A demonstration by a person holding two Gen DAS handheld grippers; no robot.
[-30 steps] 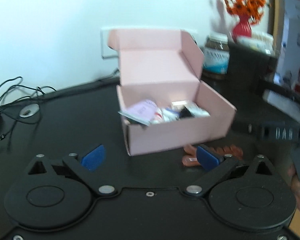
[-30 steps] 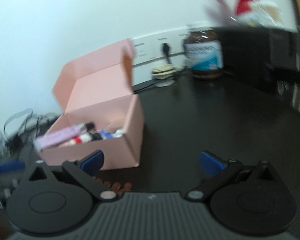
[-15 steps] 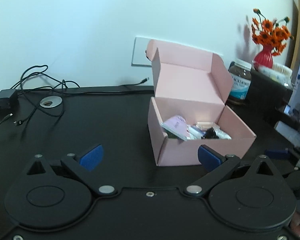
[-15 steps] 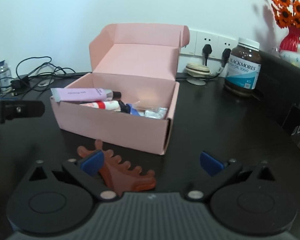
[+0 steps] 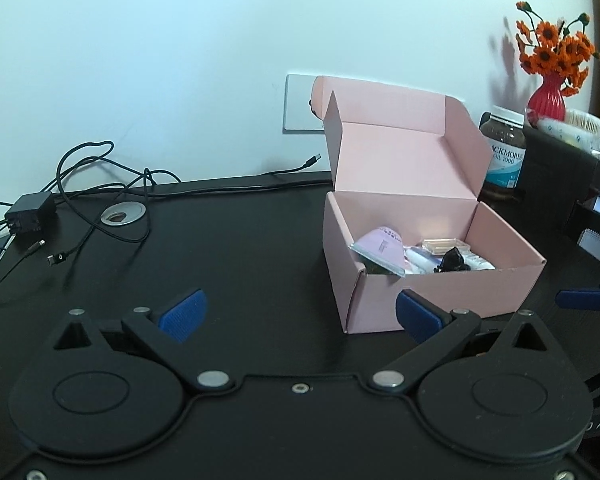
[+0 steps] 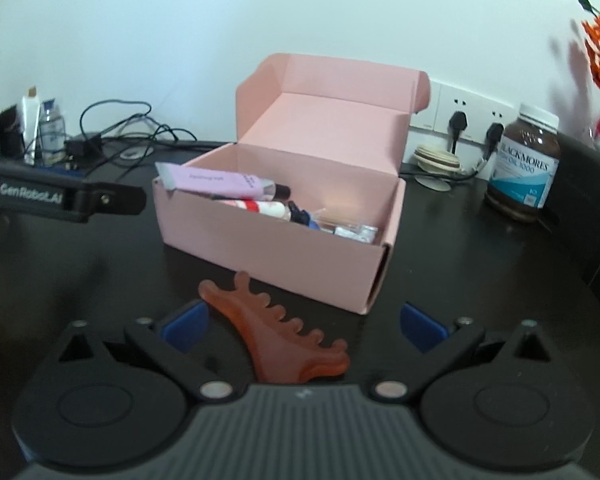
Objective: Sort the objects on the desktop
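Note:
An open pink cardboard box (image 5: pixel 440 296) (image 6: pixel 268 240) stands on the black desk, lid up. Inside lie a lilac tube (image 6: pixel 220 181), a red-and-white tube (image 6: pixel 260 207), a small clear case (image 5: pixel 444 245) and other small items. A brown comb-shaped scraper (image 6: pixel 284 332) lies flat on the desk in front of the box, between the right gripper's fingers. My right gripper (image 6: pixel 304 322) is open around it, not touching. My left gripper (image 5: pixel 298 314) is open and empty, left of and before the box. The left gripper's arm (image 6: pixel 60 196) shows at the right wrist view's left.
Black cables and a charger (image 5: pixel 30 214) lie at the desk's back left by a grommet (image 5: pixel 123 213). A brown supplement jar (image 6: pixel 524 164) and a red vase with orange flowers (image 5: pixel 550 92) stand at the right. Wall sockets (image 6: pixel 460 110) sit behind the box.
Both views swung and steadied from blur. The left gripper shifted left, so the box now sits further right. The scraper came to lie between the right gripper's fingers.

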